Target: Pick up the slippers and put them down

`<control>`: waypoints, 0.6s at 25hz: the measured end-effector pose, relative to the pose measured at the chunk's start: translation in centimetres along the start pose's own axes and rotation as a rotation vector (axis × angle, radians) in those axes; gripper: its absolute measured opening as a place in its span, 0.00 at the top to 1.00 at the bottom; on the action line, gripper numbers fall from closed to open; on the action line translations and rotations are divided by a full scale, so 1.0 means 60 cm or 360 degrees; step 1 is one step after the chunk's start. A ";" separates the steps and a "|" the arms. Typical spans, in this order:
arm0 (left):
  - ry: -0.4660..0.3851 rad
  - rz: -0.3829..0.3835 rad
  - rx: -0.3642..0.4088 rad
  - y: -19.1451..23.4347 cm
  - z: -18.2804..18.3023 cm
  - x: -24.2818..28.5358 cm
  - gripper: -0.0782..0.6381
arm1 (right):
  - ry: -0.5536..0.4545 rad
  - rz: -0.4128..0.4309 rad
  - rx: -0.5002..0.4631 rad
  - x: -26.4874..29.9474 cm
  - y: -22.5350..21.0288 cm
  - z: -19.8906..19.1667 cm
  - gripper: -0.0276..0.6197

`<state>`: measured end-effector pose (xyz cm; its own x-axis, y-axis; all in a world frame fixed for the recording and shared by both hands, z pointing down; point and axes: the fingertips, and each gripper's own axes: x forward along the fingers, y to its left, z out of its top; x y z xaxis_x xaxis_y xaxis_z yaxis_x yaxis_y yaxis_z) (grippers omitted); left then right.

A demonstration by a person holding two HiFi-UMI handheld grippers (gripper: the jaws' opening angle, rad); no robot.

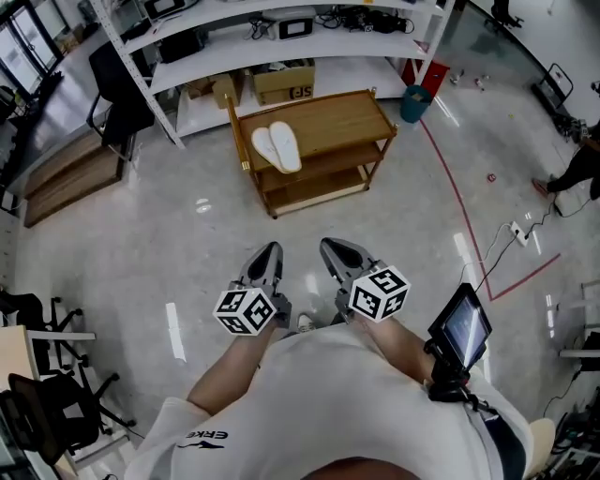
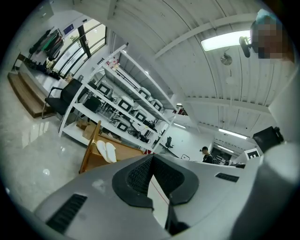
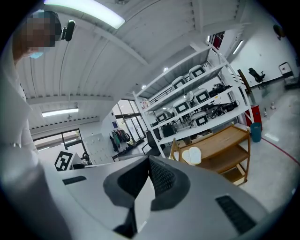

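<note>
white slippers (image 1: 277, 147) lie on the wooden cart (image 1: 349, 116); well short of the cart, the left gripper (image 1: 271, 247) and right gripper (image 1: 329, 246) are pinched closed, empty.

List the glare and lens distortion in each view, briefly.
Head view: bright glints on the glossy floor; the slippers look clear. Left gripper view: strong fisheye, dark round corners, the ceiling lamp blown out white. Right gripper view: the same fisheye bends the shelves; a light strip is overexposed.
</note>
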<state>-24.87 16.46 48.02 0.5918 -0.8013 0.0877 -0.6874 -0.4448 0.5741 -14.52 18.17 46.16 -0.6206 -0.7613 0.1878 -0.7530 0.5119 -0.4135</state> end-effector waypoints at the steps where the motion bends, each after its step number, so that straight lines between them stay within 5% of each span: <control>1: -0.0006 0.0012 -0.0010 0.007 0.004 0.003 0.89 | 0.0008 0.0001 -0.0002 0.008 -0.002 0.002 0.95; 15: -0.0025 0.0160 -0.0006 0.081 0.042 0.122 0.89 | 0.0045 0.0074 0.0031 0.128 -0.108 0.051 0.95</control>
<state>-24.93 7.46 49.40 0.5133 -0.8480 0.1322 -0.7414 -0.3605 0.5661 -13.75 7.78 47.52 -0.6610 -0.7251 0.1932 -0.7190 0.5384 -0.4395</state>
